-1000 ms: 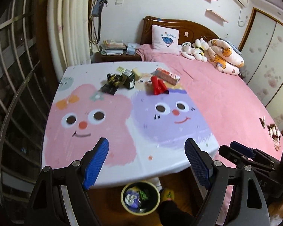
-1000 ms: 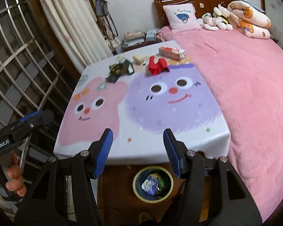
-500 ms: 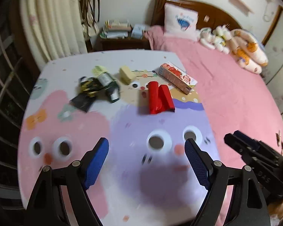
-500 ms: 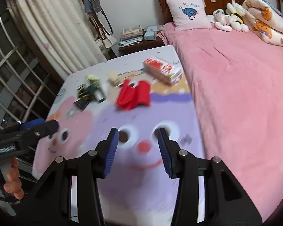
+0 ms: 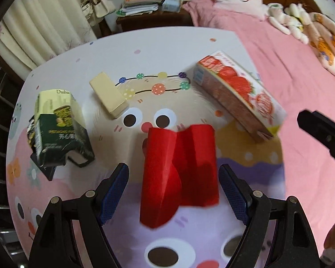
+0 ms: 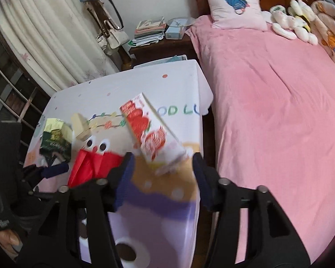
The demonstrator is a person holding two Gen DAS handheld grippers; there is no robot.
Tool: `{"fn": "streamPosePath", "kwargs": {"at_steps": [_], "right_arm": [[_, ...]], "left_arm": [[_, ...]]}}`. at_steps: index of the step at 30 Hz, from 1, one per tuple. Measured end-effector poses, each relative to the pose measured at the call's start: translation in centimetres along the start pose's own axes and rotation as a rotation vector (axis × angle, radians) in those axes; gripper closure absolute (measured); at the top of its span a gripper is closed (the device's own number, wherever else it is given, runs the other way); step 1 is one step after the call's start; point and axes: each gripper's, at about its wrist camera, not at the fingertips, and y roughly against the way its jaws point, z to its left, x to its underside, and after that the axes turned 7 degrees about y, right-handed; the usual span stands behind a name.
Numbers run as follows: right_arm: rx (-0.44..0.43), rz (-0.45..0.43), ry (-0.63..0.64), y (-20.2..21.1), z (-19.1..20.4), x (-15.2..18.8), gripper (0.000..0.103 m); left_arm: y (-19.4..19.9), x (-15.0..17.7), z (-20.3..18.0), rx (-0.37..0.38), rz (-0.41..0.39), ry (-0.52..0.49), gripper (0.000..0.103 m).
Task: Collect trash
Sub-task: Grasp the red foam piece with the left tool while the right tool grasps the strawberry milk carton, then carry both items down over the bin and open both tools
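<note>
Red paper [image 5: 181,174] lies between left gripper's [image 5: 173,189] spread jaws (right gripper's [image 6: 162,174] jaws also apart, near strawberry box [image 6: 151,136]).

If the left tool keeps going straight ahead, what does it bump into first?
Most likely the red folded paper, which already lies between the open left tool's fingers. The tool's height above it is unclear.

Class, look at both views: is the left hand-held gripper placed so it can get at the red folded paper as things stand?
Probably yes. The left hand-held gripper is open, its fingers either side of the red folded paper, with nothing between them. The strawberry carton lies clear to the right.
</note>
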Motion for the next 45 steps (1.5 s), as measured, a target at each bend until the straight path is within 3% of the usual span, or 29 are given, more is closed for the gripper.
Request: {"fn": "streamPosePath", "kwargs": {"at_steps": [7,12,17,21,24,36,41,45], "right_arm": [[-0.007,0.077,0.091,-5.9,0.7,-2.6,0.044],[-0.025,0.106,0.136,-8.3,2.0,-2.3,0.041],[-0.009,0.119,0.184,-9.7,3.1,-1.8,0.040],[-0.011,0.118,0.218,-10.3,3.7,-1.4,0.040],[-0.020,0.122,0.221,-10.6,4.0,-1.1,0.050],[-0.095,0.102,0.123,-6.3,5.2,2.7,0.052],[-0.116,0.085,0.064,-2.2,7.0,5.7,0.052],[-0.115,0.072,0.031,2.0,10.0,9.4,0.052]], "left_arm": [[-3.1,-0.8,-0.9,-0.029,0.041,0.012,0.019],[-4.8,-1.2,-2.0,-0.033,0.050,0.008,0.020],[-5.5,-1.6,-2.7,0.009,0.035,0.013,0.047],[-5.1,-1.4,-2.9,0.013,0.018,0.002,0.082],[-4.7,-1.3,-2.4,0.043,0.016,0.021,0.086],[1.7,1.7,-0.3,0.105,-0.087,0.003,0.087],[6.0,5.3,2.7,0.152,-0.115,-0.006,0.087],[10.3,10.4,6.5,0.174,-0.150,-0.036,0.087]]}}
